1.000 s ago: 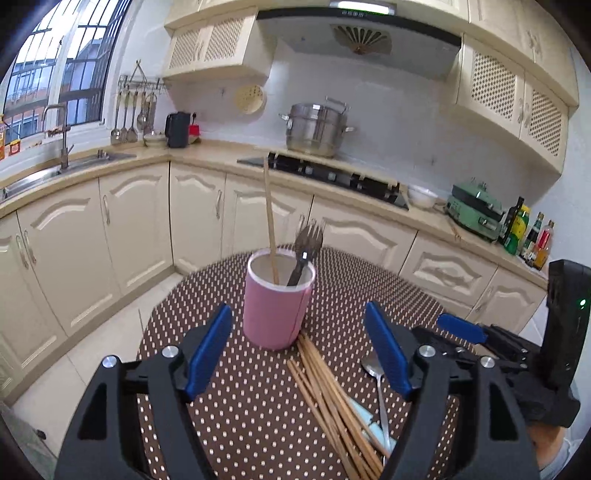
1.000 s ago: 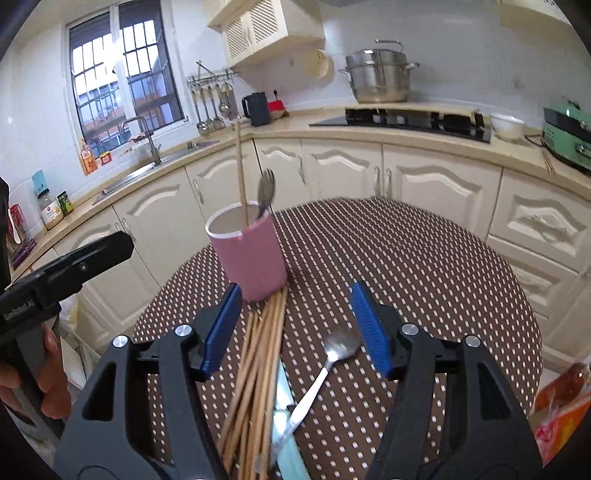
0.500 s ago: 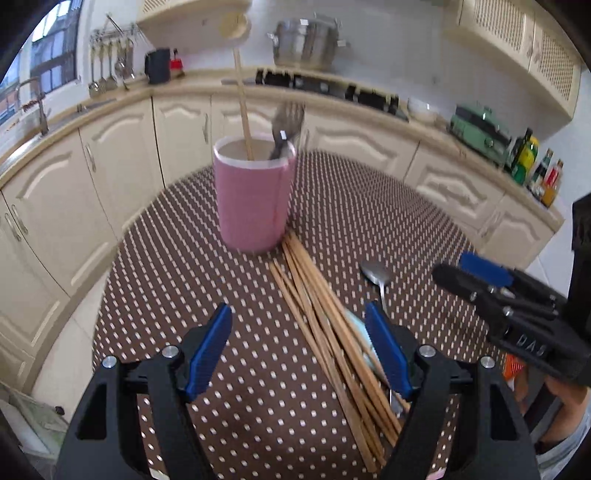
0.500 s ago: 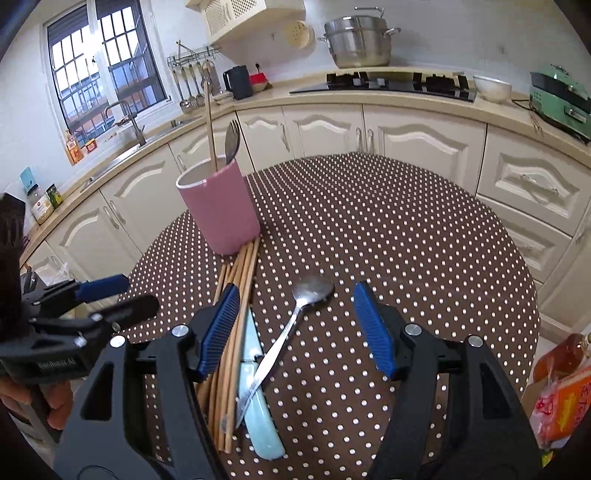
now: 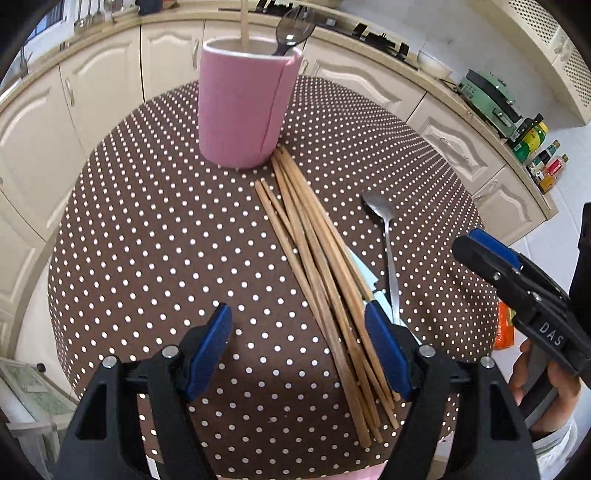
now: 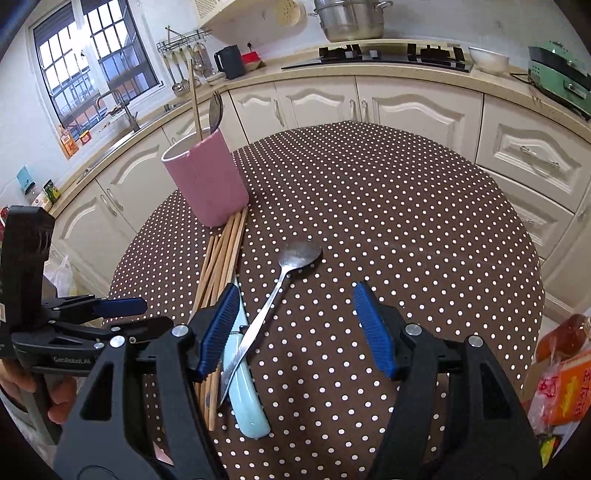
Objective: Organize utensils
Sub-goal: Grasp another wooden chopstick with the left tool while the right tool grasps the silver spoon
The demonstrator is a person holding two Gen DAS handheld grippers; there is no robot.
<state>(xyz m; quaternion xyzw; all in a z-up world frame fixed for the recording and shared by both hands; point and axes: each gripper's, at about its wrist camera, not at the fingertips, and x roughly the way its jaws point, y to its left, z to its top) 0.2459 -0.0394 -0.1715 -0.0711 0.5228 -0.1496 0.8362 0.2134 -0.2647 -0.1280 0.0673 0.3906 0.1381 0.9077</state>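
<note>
We note a round table [image 6: 406, 206] covered by a brown cloth with white dots. On it stands a pink cup [image 5: 242, 107]; a bundle of wooden chopsticks [image 5: 317, 266] lies with its far ends touching the cup's base. Beside the bundle lie a metal spoon [image 6: 280, 280] and a pale blue handle [image 6: 245, 387], the spoon's shaft crossing over the handle.

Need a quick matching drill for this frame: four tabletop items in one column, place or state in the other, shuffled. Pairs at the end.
Items
1. pink holder
2. chopstick bundle
3. metal spoon
4. fork

Place or state
A. lies flat, far tips at the holder's base
B. stands upright on the dotted tablecloth
C. handle crosses the pale blue handle
D. stands inside the holder

Pairs: 1-B, 2-A, 3-C, 4-D
</note>
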